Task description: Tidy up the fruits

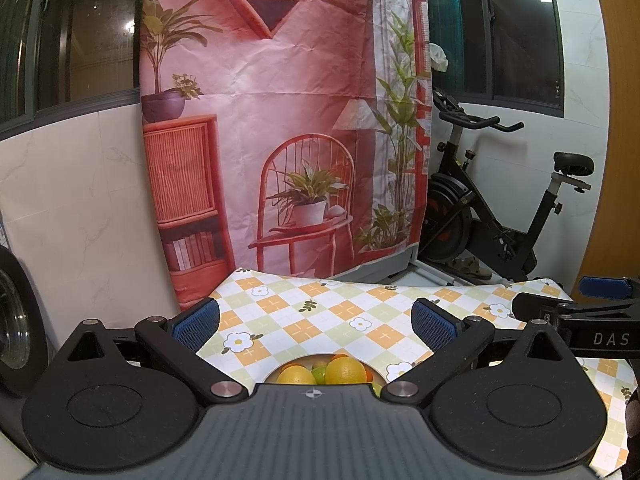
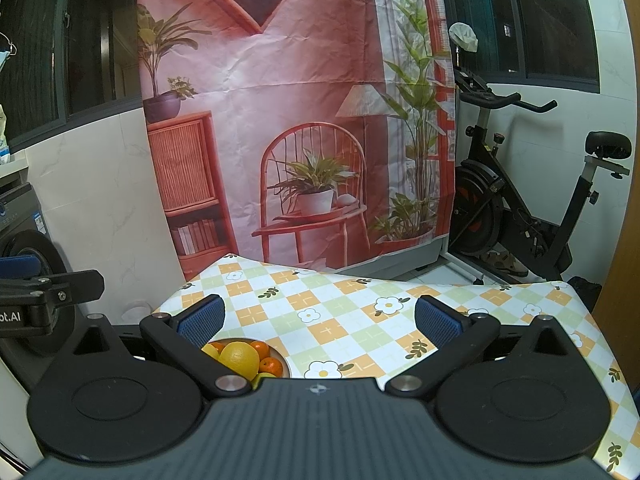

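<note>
A bowl heaped with fruit sits on a counter covered in a checked, flowered cloth. Taking the bowl as landmark: the left tool hovers directly above it, fruit showing just beneath its body on the centre line. The right tool hangs to the bowl's right, so the fruit lies low and left of it, behind its left finger. Both tools have fingers spread wide apart, holding nothing. A large yellow citrus tops the pile, small oranges beside it. The left tool appears nearer. Whether the fruit is gathered already or awaiting sorting cannot be told.
</note>
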